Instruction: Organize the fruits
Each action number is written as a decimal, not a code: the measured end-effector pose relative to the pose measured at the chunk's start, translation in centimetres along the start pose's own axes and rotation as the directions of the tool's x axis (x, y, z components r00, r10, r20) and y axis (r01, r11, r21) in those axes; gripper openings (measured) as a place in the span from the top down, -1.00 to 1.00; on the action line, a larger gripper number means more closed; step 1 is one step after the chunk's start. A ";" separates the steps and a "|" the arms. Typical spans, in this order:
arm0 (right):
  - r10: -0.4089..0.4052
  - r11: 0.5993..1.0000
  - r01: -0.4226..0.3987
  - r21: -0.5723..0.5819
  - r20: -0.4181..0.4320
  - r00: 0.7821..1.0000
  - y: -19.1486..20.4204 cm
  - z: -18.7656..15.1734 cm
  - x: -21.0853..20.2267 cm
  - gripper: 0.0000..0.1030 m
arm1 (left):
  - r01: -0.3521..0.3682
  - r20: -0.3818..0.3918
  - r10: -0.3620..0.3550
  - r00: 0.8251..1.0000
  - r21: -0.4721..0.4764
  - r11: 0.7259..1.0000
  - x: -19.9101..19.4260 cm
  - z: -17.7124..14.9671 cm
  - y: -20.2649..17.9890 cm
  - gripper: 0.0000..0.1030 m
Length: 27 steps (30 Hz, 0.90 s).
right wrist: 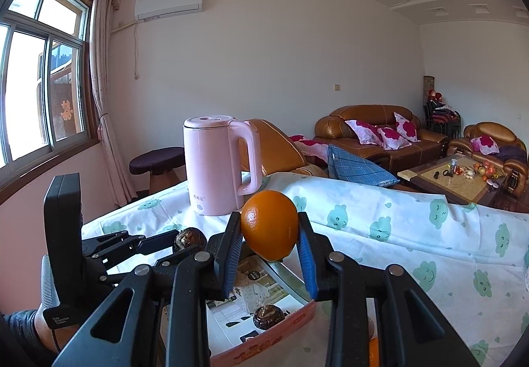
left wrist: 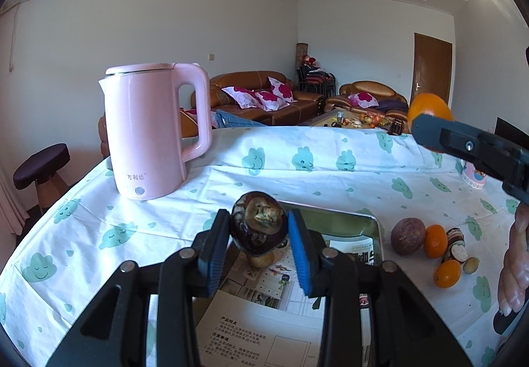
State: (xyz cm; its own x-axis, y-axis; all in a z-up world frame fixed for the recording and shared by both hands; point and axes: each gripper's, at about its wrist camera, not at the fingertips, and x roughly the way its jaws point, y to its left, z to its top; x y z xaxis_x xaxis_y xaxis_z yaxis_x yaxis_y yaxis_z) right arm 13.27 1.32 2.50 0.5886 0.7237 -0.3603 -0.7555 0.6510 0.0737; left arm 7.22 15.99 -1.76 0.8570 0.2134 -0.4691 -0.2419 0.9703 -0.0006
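My left gripper (left wrist: 259, 218) is shut on a dark purple-brown fruit (left wrist: 259, 225), held above a shallow box (left wrist: 377, 235) lined with printed paper. A small brownish fruit (left wrist: 261, 260) lies in the box right under it. My right gripper (right wrist: 268, 221) is shut on an orange (right wrist: 269, 230) over the same box, whose pink wall (right wrist: 281, 334) shows below. Another dark fruit (right wrist: 268, 316) rests inside. The right wrist view also has the left gripper (right wrist: 178, 241) with its dark fruit (right wrist: 189, 239) at the left. In the left wrist view, the orange (left wrist: 428, 104) hangs at the upper right.
A pink kettle (left wrist: 152, 132) stands on the cloud-print tablecloth (left wrist: 297, 168) at the back left. Right of the box lie a purple fruit (left wrist: 408, 236), two oranges (left wrist: 435, 240) and several small fruits. A person's hand (left wrist: 515, 261) is at the right edge.
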 end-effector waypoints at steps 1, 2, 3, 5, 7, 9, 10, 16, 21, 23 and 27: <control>0.000 1.000 0.000 0.001 -0.008 1.000 0.0 -0.1 0.4 0.34 | -0.004 -0.003 0.004 1.000 0.001 1.000 0.1 0.0 0.1 0.27; 0.001 1.000 -0.001 0.002 -0.015 1.000 0.0 -0.3 0.7 0.34 | -0.006 -0.006 0.006 1.000 0.002 1.000 0.2 -0.1 0.2 0.27; 0.002 1.000 -0.002 0.004 -0.021 1.000 0.0 -0.4 1.0 0.34 | -0.008 -0.010 0.008 1.000 0.004 1.000 0.3 -0.1 0.2 0.27; 0.004 1.000 -0.004 0.005 -0.035 0.999 0.0 -0.7 1.6 0.34 | -0.015 -0.018 0.015 1.000 0.007 1.000 0.5 -0.2 0.3 0.27; 0.005 1.000 -0.004 0.005 -0.050 0.999 0.0 -1.1 2.2 0.34 | -0.017 -0.027 0.018 0.999 0.007 1.000 0.7 -0.3 0.5 0.27; 0.005 1.000 -0.004 0.006 -0.063 0.998 0.0 -1.4 2.9 0.34 | -0.020 -0.037 0.020 0.999 0.008 1.000 1.0 -0.4 0.6 0.27; 0.006 1.000 -0.005 0.008 -0.071 0.997 0.0 -1.6 3.2 0.34 | -0.020 -0.043 0.020 0.999 0.010 1.000 1.2 -0.5 0.6 0.27; 0.006 1.000 -0.006 0.005 -0.126 0.992 0.3 -2.8 5.1 0.34 | -0.024 -0.074 0.025 0.997 0.016 1.000 2.0 -1.0 1.1 0.27; 0.013 1.000 -0.014 -0.005 -0.154 0.988 0.8 -3.6 6.2 0.34 | -0.024 -0.105 0.025 0.994 0.014 1.000 2.6 -1.3 1.4 0.27; 0.008 1.000 -0.011 -0.018 -0.168 0.986 1.1 -3.9 6.5 0.34 | -0.025 -0.112 0.027 0.993 0.018 1.000 2.8 -1.5 1.4 0.27; 0.002 1.000 -0.006 -0.022 -0.188 0.982 1.2 -4.3 7.2 0.34 | -0.024 -0.126 0.026 0.992 0.020 1.000 3.1 -1.6 1.4 0.27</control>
State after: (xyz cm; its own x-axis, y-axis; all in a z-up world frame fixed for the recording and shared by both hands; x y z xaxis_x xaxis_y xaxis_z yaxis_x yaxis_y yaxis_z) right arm 15.31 6.31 -4.03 0.5223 0.6691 -0.5287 -0.7653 0.6413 0.0555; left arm 8.79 17.82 -4.64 0.7860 0.2229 -0.5766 -0.2533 0.9670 0.0285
